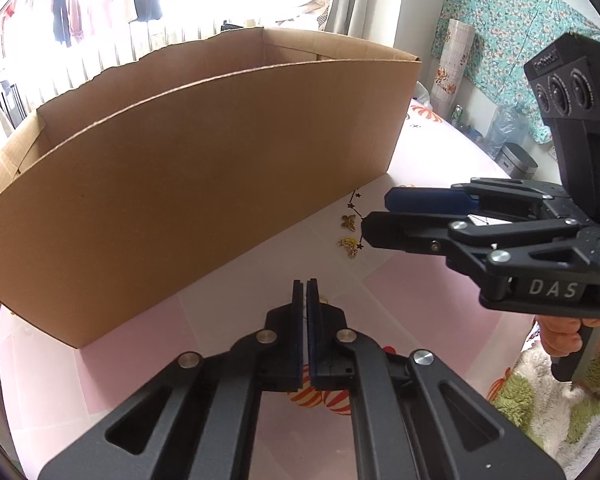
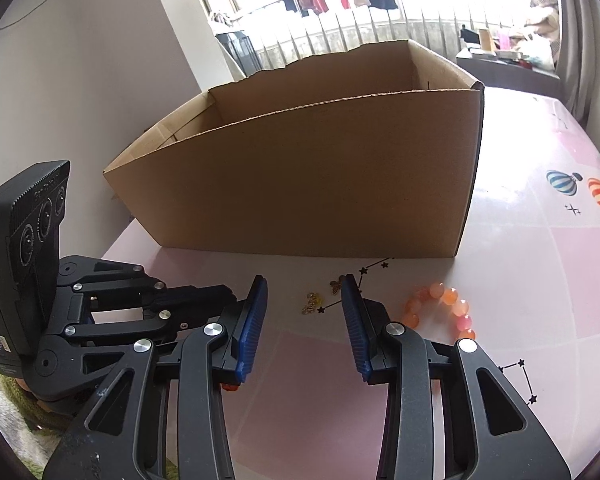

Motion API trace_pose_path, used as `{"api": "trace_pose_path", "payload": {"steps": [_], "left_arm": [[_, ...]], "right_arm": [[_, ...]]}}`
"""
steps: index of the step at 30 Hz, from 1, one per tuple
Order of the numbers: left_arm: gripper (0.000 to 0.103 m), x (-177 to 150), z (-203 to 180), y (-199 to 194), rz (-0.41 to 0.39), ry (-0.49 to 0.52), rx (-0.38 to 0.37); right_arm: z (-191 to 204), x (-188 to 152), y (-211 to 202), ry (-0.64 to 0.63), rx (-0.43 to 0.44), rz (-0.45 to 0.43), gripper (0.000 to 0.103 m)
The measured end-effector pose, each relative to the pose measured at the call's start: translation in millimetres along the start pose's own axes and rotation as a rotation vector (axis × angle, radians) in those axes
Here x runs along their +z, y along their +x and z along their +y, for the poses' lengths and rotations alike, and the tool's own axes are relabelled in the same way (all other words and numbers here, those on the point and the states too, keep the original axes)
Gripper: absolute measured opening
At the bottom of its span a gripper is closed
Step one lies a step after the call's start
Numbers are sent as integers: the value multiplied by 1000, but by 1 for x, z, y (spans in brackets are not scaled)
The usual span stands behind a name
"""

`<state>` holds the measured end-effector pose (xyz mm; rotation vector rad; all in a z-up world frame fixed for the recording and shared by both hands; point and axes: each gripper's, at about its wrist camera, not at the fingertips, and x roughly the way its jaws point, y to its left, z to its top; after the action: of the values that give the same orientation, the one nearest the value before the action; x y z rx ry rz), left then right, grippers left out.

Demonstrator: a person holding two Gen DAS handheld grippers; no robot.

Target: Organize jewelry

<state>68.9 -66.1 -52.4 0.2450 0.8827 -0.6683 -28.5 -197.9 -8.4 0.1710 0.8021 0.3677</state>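
Brown cardboard box point(image 2: 300, 176) stood open-topped at the far side of the pink table point(image 2: 520, 264). Just before its near wall lay two small gold butterfly charms point(image 1: 348, 234), with an orange bead bracelet point(image 2: 444, 308) to their right. The left gripper point(image 1: 305, 292) was closed, nothing visible between its pads. The right gripper point(image 2: 305, 296) stood partly open and empty above the charms.
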Motion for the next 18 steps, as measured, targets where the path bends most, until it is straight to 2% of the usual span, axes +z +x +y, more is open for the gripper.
{"api": "trace_pose_path", "payload": {"steps": [2, 6, 12, 14, 18], "left_arm": [[2, -1, -1, -1, 11, -5, -20], [4, -6, -5, -4, 22, 3, -10], [4, -14, -12, -3, 54, 55, 66], [4, -15, -11, -3, 50, 55, 71], [4, -16, -10, -4, 45, 45, 58]], "right_arm": [[-1, -1, 2, 5, 3, 7, 36], [4, 1, 8, -13, -5, 15, 33], [12, 7, 21, -30, 12, 28, 17], [15, 9, 27, -32, 33, 37, 10], [20, 17, 39, -9, 102, 55, 5]]}}
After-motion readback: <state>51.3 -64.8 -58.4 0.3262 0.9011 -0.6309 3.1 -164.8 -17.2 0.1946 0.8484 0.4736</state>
